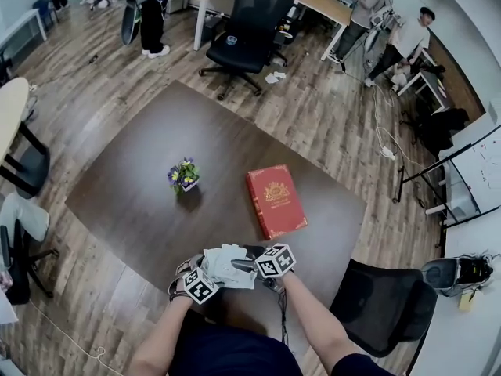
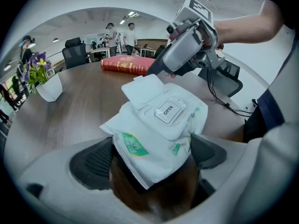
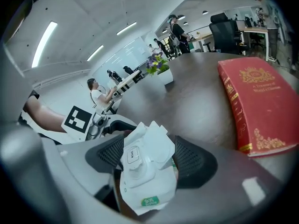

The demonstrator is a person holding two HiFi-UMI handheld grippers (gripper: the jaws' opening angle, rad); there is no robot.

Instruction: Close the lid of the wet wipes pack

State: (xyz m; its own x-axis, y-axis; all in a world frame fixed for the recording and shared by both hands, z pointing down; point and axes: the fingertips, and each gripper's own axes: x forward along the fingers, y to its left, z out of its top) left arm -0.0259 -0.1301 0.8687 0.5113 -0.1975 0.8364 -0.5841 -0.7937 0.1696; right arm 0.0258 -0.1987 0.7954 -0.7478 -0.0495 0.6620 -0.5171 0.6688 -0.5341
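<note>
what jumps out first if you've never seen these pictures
A white wet wipes pack is held over the near edge of the dark table, clamped in the left gripper, with the right gripper closed around its other end. Farther out on the table lie a red book at right and a small flower pot near the middle.
</note>
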